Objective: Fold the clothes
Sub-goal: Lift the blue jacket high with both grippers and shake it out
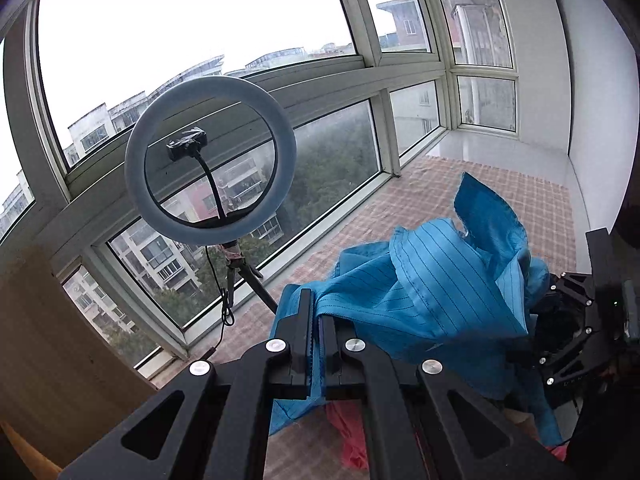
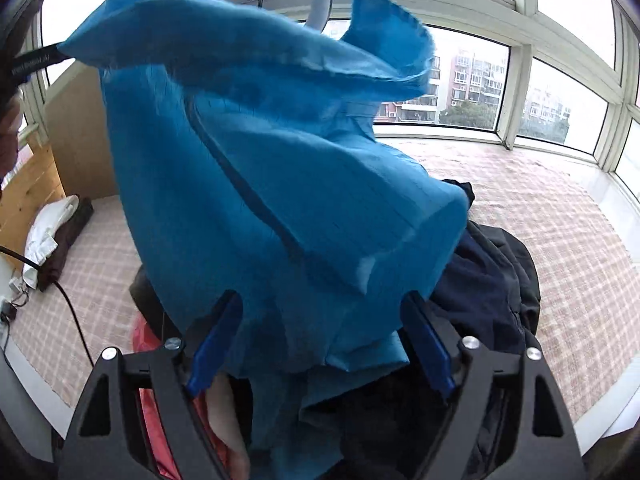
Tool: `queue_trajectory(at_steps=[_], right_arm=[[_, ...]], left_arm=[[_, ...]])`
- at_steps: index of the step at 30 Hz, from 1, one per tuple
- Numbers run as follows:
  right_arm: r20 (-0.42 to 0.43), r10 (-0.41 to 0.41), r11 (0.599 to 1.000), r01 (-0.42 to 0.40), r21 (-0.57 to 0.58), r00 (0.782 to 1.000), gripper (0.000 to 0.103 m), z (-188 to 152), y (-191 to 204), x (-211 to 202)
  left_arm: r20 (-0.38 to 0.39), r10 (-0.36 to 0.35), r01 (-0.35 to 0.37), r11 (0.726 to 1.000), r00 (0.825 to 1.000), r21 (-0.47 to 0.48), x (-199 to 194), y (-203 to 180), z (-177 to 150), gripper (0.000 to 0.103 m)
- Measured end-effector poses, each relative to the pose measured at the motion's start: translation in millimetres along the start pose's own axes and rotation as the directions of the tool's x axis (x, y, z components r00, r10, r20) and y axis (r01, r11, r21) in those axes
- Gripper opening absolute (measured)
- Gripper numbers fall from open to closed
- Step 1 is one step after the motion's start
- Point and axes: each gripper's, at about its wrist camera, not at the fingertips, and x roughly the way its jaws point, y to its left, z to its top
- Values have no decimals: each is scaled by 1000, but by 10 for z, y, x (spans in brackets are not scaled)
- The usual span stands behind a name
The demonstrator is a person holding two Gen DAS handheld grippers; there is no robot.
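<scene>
Folding unstarted: blue striped garment (image 1: 432, 280) hangs bunched, clamped in left gripper (image 1: 316, 312); right gripper (image 2: 320, 320) jaws apart around it.

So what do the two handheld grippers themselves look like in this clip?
Both are black, angular linkage frames with triangular cut-outs and silver round pivot screws. The left gripper has slim black fingers with ridged inner faces. The right gripper carries blue pads inside its fingers.

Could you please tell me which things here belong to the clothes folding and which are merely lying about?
For the job:
blue garment, clamped by the left gripper
right gripper, jaws wide
dark clothes
red garment

Lying about:
ring light
white cloth
black cable
</scene>
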Motion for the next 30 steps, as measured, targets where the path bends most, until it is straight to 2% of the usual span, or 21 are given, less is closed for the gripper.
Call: queue_trajectory(at_steps=[1,2,3,5,6,8,10,12,14,17,21,26,30], right_arm=[[9,18,1000,-18,-15,1000,80,20,25,79],[0,22,1000,-22,-22,1000,67,53,38,167],[-11,31,999,-32,-22,999,5,90,40,247],[-44,96,995,-94,41,994,2,216,-70,313],[-5,101,992,-100,78,995,2,297,-160,234],[93,46,994,-55,95,995,2,519,-316,-62],[185,-5,995,-13,96,983,2,765,-446,-409],[262,-50,994,22,106,964,2,1016,-574,-744],[329,-84,993,53,102,941,1,1288,-638,-1067],[429,-131,991,110,75,894,1,1711,-593,-1611],[563,-123,990,140,13,817,1,2139,-308,-2378],[682,-59,982,164,-91,729,1,2517,386,-3164],[733,6,973,166,-162,680,1,2630,1002,-3627]], left_arm=[[-3,2,-2,1000,1000,-3,12,6,14,1],[-7,4,-4,1000,1000,-6,24,13,28,1],[-5,13,-13,1000,1000,-3,24,17,53,1],[12,43,-43,999,999,8,-7,32,138,1],[25,61,-61,998,998,9,-36,56,207,1],[55,72,-72,997,996,-7,-118,142,388,1],[86,87,-85,996,993,-29,-232,238,604,1],[117,103,-99,994,988,-40,-367,317,833,1],[158,143,-143,990,977,-11,-578,333,1082,1],[244,211,-218,976,947,4,-1072,407,1401,1],[335,272,-276,960,902,-38,-1813,672,1639,1],[399,386,-393,917,832,-68,-2700,1004,1499,1],[419,450,-439,889,789,-129,-3379,1327,1236,1]])
